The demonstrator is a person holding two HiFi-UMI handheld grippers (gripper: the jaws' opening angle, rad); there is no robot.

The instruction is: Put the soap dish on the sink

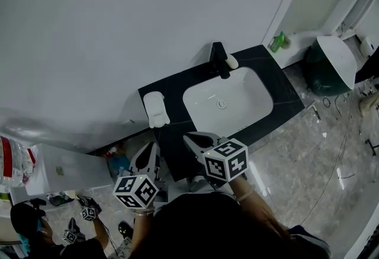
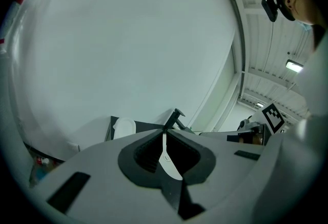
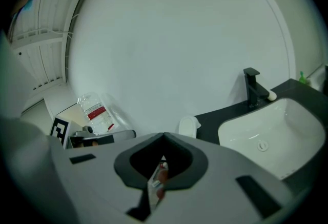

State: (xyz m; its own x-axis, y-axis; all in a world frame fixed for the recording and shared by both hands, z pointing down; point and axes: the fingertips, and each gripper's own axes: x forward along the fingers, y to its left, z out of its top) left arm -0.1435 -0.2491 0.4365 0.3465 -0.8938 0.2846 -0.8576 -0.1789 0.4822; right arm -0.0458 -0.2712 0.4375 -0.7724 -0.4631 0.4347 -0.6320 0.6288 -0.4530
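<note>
A white soap dish (image 1: 156,108) lies on the black countertop (image 1: 172,136), left of the white sink basin (image 1: 228,101) and its black faucet (image 1: 219,60). My left gripper (image 1: 154,146) hangs in front of the counter, below the dish and apart from it, its jaws shut on nothing. My right gripper (image 1: 189,137) sits over the counter's front edge, right of the dish, also shut and empty. In the left gripper view the soap dish (image 2: 123,127) shows beyond the shut jaws. The right gripper view has the soap dish (image 3: 188,126) left of the basin (image 3: 261,133).
The white wall stands right behind the counter. A green bottle (image 1: 278,41) and a dark green bin with a white lid (image 1: 328,62) are at the right. A white box (image 1: 71,169) and bottled water (image 1: 10,163) sit at the left. Cables (image 1: 339,157) lie on the floor.
</note>
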